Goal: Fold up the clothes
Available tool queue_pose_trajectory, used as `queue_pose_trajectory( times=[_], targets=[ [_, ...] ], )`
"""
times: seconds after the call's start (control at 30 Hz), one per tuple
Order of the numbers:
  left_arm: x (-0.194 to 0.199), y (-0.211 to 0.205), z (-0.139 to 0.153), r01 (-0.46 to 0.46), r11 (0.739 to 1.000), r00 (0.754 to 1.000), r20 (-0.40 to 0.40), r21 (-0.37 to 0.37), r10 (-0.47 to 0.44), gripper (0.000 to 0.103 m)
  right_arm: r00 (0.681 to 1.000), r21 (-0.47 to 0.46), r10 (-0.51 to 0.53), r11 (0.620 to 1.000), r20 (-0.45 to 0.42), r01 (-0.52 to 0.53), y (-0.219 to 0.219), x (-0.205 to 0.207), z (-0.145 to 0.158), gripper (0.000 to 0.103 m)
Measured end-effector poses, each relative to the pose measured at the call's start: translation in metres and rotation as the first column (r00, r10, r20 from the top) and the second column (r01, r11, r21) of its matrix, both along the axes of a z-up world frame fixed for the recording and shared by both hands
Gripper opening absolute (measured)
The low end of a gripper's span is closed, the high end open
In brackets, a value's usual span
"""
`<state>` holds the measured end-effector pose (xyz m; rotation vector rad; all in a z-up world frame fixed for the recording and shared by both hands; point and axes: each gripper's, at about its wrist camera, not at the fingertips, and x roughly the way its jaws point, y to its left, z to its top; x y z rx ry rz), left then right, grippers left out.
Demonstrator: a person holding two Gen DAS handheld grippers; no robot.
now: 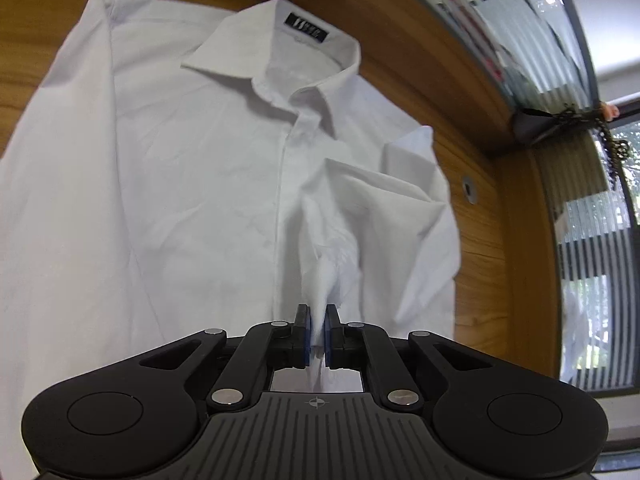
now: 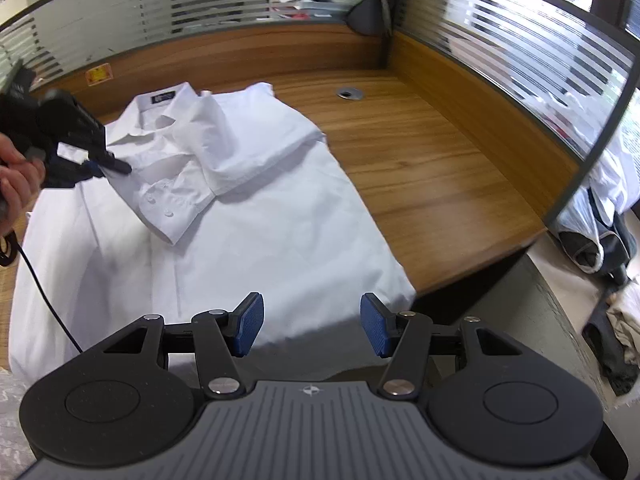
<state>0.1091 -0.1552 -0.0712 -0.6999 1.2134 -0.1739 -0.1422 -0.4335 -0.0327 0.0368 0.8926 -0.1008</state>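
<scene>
A white dress shirt point(image 1: 168, 184) lies front up on the wooden desk, collar point(image 1: 280, 60) at the far end. My left gripper point(image 1: 318, 330) is shut on a bunch of the sleeve point(image 1: 380, 208), which is drawn across the chest. In the right wrist view the same shirt point(image 2: 260, 232) spreads over the desk. There the left gripper point(image 2: 110, 166), held by a hand, pinches the buttoned cuff point(image 2: 172, 204) above the shirt. My right gripper point(image 2: 312, 326) hovers open over the shirt's near hem, nothing between its blue pads point(image 2: 250, 322).
The wooden desk point(image 2: 432, 160) has a round cable grommet point(image 2: 351, 93) beyond the shirt and striped glass partitions point(image 2: 520, 48) around it. A black cable point(image 2: 44, 292) trails over the shirt's left side. Clothes lie heaped point(image 2: 608, 240) past the desk's right edge.
</scene>
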Motion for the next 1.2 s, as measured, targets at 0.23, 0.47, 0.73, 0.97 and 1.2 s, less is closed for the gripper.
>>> queue_pose_trajectory(
  times=[0.23, 0.47, 0.73, 0.97, 1.2],
  targets=[
    [-0.025, 0.003, 0.028, 0.048, 0.998, 0.995, -0.084, -0.029, -0.05, 0.008, 0.981, -0.005, 0.183, 0.983, 0.066, -0.183, 0.046, 0.019, 0.005, 0.06],
    [-0.05, 0.006, 0.038, 0.068, 0.996, 0.984, -0.159, -0.06, -0.077, 0.008, 0.885, -0.101, 0.451, 0.892, 0.112, -0.441, 0.112, 0.046, 0.004, 0.066],
    [-0.068, 0.009, 0.052, 0.083, 0.992, 0.985, -0.141, -0.099, -0.096, 0.008, 0.839, -0.137, 0.531, 0.845, 0.115, -0.516, 0.147, 0.048, 0.008, 0.066],
    [-0.08, 0.012, 0.07, 0.09, 0.983, 0.992, -0.077, -0.16, -0.104, 0.019, 0.844, -0.11, 0.521, 0.853, 0.127, -0.51, 0.158, 0.042, 0.016, 0.002],
    [-0.084, 0.047, 0.1, 0.067, 0.996, 0.994, 0.086, -0.056, -0.062, 0.037, 0.852, -0.087, 0.508, 0.861, 0.122, -0.501, 0.164, 0.035, 0.024, 0.002]
  ],
)
